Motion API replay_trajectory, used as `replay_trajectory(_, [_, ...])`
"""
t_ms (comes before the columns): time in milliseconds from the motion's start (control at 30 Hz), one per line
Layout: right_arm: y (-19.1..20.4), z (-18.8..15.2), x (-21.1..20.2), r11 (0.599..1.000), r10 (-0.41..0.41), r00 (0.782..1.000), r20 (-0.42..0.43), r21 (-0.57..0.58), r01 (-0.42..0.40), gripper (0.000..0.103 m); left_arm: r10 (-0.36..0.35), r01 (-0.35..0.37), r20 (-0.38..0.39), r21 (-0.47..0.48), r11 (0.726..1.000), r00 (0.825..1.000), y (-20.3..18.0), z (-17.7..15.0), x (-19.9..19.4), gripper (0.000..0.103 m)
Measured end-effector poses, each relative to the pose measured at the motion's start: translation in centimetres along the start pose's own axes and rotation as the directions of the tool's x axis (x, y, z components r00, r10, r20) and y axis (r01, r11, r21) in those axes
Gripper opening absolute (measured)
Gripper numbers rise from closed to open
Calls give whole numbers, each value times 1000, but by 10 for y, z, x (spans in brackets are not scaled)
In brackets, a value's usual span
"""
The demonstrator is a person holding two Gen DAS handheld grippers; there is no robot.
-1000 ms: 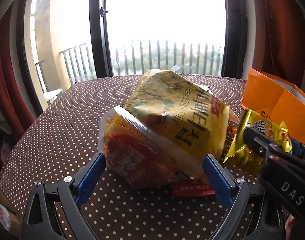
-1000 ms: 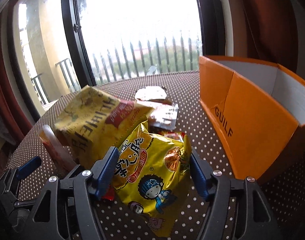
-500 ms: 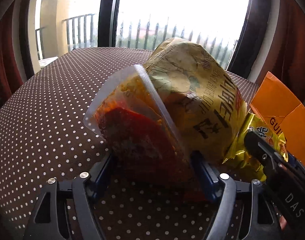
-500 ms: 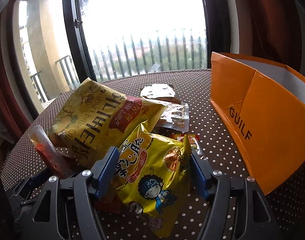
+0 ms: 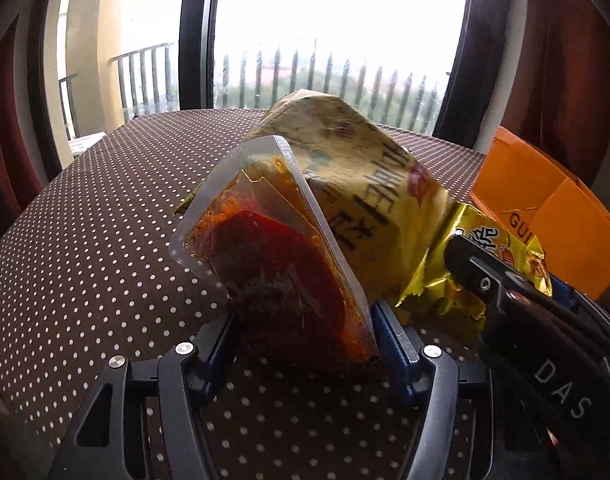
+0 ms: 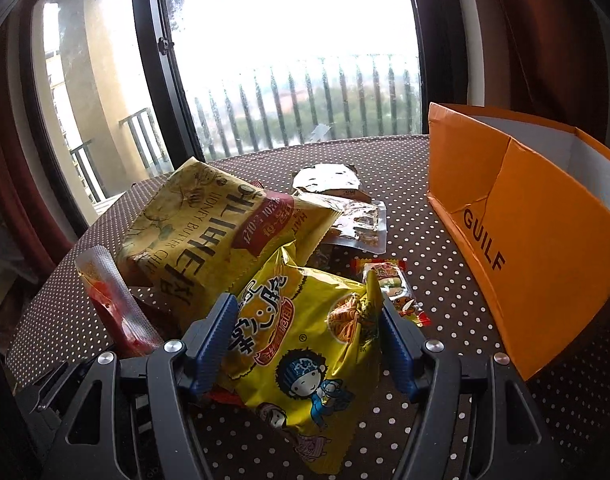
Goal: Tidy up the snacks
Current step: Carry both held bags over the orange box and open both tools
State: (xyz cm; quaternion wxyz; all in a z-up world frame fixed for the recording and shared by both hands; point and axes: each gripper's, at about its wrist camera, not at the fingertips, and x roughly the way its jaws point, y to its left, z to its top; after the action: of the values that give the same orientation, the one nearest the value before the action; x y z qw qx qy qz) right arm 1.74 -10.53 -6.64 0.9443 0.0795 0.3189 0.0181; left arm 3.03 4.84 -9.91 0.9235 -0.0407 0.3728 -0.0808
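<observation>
Crowded middle, open left side
Snack packets (image 6: 233,236) crowd the desk (image 5: 85,248) centre; the orange box (image 6: 537,256) walls the right, leaving bare desk to the left.

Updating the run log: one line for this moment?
left hand-held gripper: shut on clear sauce pouch | right hand-held gripper: shut on yellow noodle-snack bag | orange box: open

Both cameras sit low over the dotted table (image 5: 85,240), each looking forward along its own claw toward the window (image 6: 289,40). The left wrist view is pressed close behind the left claw (image 5: 305,336), the right claw (image 5: 505,284) entering at its right edge. The right wrist view looks past the right claw (image 6: 309,336) from slightly farther back. Both views share the honey butter chip bag (image 5: 365,184) (image 6: 209,232), the clear red pouch (image 5: 281,256) (image 6: 113,304), the yellow noodle snack bag (image 5: 465,264) (image 6: 305,352) and the orange box (image 5: 553,216) (image 6: 545,264).
</observation>
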Motion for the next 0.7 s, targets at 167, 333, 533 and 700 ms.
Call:
replay_trajectory(167, [-5,2,-17,1000,12,1000,27,7,-13,70,6,-6,32,8,1000,999,-12,-1,-19,65])
replay_trajectory(333, [-9,7,-34,1000,20,998,56,7,-20,70,8,-9,63,9,1000,998,-23,7,-36,65])
replay_trajectory(533, [-13,25,-54,1000,28,994,106,-2,-28,70,-7,3,105,37,999,994,-45,21,-60,65])
replay_trajectory(700, [-20,46,-68,1000,23,989,148,-10,-21,70,-23,17,139,37,999,990,-59,44,-74,65])
